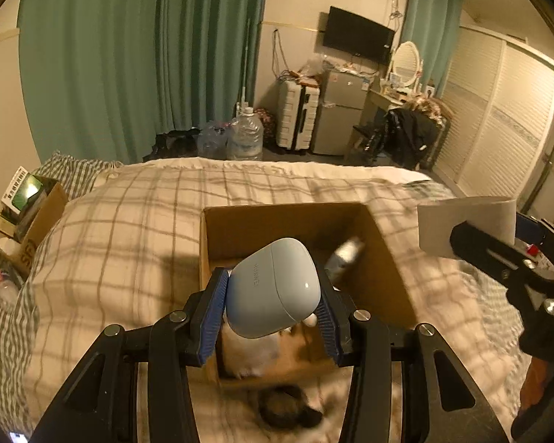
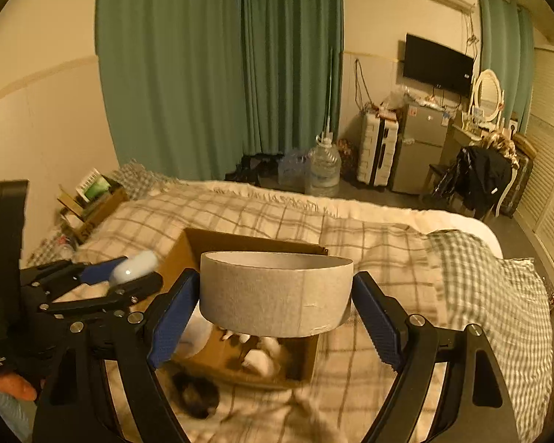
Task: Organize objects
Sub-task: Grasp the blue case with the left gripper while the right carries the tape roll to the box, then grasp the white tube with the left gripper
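Observation:
My left gripper (image 1: 273,291) is shut on a pale blue earbud case (image 1: 273,288) and holds it over the open cardboard box (image 1: 384,258) on the bed. It also shows at the left of the right wrist view (image 2: 129,277), with the case (image 2: 133,267) in it. My right gripper (image 2: 277,295) is shut on a wide roll of beige tape (image 2: 275,295), held above the box (image 2: 203,247). In the left wrist view the roll (image 1: 465,225) hangs right of the box. White items lie inside the box (image 2: 262,360).
A checked blanket (image 1: 129,243) covers the bed. A dark round object (image 1: 284,406) lies on it in front of the box. A second box with packets (image 1: 26,214) stands at the bed's left. Water jugs (image 1: 245,134), suitcase and fridge stand beyond.

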Demonstrator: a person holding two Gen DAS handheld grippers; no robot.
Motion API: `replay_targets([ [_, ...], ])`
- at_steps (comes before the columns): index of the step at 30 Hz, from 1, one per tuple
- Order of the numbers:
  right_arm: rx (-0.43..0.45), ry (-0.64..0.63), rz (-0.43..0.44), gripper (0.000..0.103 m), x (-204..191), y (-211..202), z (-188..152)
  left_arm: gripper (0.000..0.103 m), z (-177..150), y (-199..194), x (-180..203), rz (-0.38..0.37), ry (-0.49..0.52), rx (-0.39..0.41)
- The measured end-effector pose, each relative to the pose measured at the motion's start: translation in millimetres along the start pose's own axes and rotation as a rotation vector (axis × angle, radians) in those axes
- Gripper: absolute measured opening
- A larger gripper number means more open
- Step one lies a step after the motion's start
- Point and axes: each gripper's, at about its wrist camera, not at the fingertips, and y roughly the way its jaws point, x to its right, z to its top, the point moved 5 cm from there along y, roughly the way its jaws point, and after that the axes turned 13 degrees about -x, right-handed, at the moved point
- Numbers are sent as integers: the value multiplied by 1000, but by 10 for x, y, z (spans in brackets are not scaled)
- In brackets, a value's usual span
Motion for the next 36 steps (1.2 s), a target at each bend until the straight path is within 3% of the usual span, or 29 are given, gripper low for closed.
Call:
replay_targets([
  [9,-85,44,8,83,150,968,-56,46,-77,676,-53,25,64,-66],
  [14,-52,80,57,84,189,1032,-114,48,-140,734,28,-2,93,-82],
  [16,-55,89,69,85,197,981,-119,55,-157,698,60,-8,103,-89],
  [17,-59,93,80,86,208,933,-114,59,-172,647,72,-15,105,-83],
  [19,-37,108,82,92,234,748,-110,85,-179,523,79,-26,101,-62],
  [23,14,113,22,96,300,259,-127,87,-232,156,121,-23,112,-22],
  [27,37,94,-37,97,295,-306,-243,98,-409,-346,133,9,116,29],
  [31,30,65,-93,97,204,-771,-466,99,-596,-706,103,9,113,54],
  [36,18,44,-133,97,32,-1034,-810,99,-958,-949,24,5,61,75],
])
